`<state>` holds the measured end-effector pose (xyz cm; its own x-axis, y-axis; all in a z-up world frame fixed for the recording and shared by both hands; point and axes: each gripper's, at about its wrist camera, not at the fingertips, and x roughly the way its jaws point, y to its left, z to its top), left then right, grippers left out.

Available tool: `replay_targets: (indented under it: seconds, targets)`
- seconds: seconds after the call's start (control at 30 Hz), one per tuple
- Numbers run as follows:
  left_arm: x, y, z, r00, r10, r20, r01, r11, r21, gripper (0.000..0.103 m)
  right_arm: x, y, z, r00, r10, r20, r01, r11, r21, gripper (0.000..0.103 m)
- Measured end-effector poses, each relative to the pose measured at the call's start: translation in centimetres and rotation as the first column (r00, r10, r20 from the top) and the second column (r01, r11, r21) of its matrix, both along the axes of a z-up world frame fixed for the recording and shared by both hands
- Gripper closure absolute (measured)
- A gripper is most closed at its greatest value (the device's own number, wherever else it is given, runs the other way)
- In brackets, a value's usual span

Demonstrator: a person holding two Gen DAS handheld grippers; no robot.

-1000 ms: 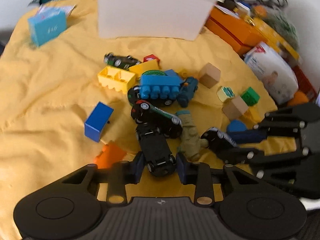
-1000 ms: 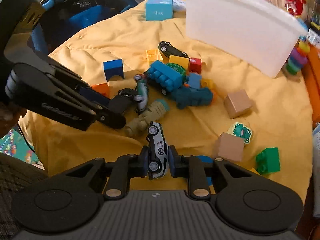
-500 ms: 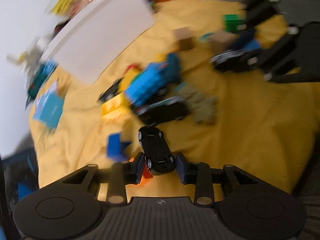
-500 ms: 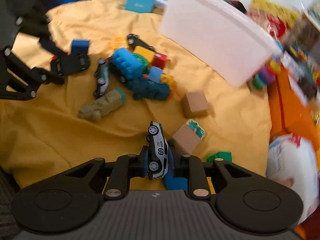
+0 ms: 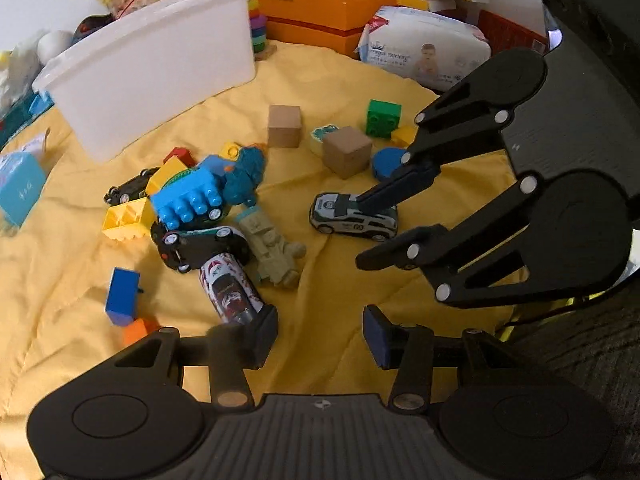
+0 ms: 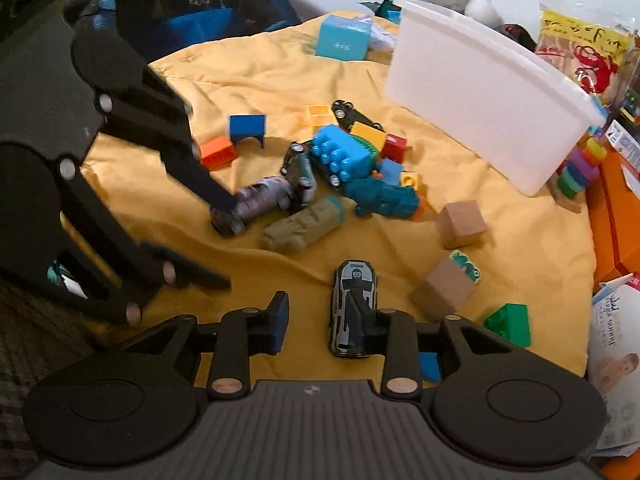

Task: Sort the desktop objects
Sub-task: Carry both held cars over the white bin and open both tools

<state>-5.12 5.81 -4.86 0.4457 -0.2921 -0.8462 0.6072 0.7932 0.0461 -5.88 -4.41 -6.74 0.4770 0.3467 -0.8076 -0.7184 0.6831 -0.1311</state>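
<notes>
Jaws of both grippers gape wide, holding nothing.

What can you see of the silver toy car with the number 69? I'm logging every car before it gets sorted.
The silver toy car is a small racing model, silver-grey with black panels, dark windows and a 69 on its hood and side. It sits upright on its wheels on the yellow cloth, apart from the toy pile. The right gripper is open around it; one finger overlaps its side, though contact is unclear.
</notes>
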Motion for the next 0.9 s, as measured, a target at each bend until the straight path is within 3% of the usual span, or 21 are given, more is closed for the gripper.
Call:
replay_targets:
  seconds: [0.13, 0.23, 0.43, 0.53, 0.6, 0.73, 0.9]
  targets:
    - [0.0, 1.2, 1.6, 0.991, 0.113, 0.076, -0.11, 0.993, -0.039, 0.051, 0.7, -1.0, 1.1, 0.997, -0.071, 0.01, 0.07, 0.996, 0.057, 0.069]
    - [1.1, 1.7, 1.1, 0.984, 0.169, 0.05, -0.167, 0.985, -0.039, 0.048, 2.2, -2.0, 1.3, 0.988, -0.149, -0.047, 0.154, 0.98, 0.124, 0.067]
    - [2.6, 2.4, -1.7, 0.973, 0.232, -0.015, -0.233, 0.972, -0.025, 0.049, 3.0, -1.5, -1.2, 0.979, -0.176, -0.099, 0.184, 0.98, 0.074, 0.062]
    - [2.6, 3.0, -1.7, 0.971, 0.238, -0.026, -0.24, 0.969, -0.058, 0.062, 2.7, -1.8, -2.0, 0.976, -0.197, -0.093, 0.205, 0.975, 0.083, 0.062]
    - [2.7, 3.1, -1.2, 0.97, 0.24, -0.038, -0.242, 0.967, -0.075, 0.07, 2.7, -1.9, -1.8, 0.977, -0.195, -0.092, 0.202, 0.976, 0.077, 0.07]
    - [2.5, 3.5, 1.0, 0.969, 0.244, 0.029, -0.241, 0.967, -0.082, 0.07, 3.0, -2.9, -0.6, 0.967, -0.217, -0.132, 0.235, 0.962, 0.136, 0.07]
    - [3.7, 4.0, 5.1, 0.954, 0.269, 0.134, -0.249, 0.957, -0.151, 0.07, 3.7, -4.0, 2.4, 0.963, -0.261, -0.061, 0.268, 0.941, 0.205, 0.07]
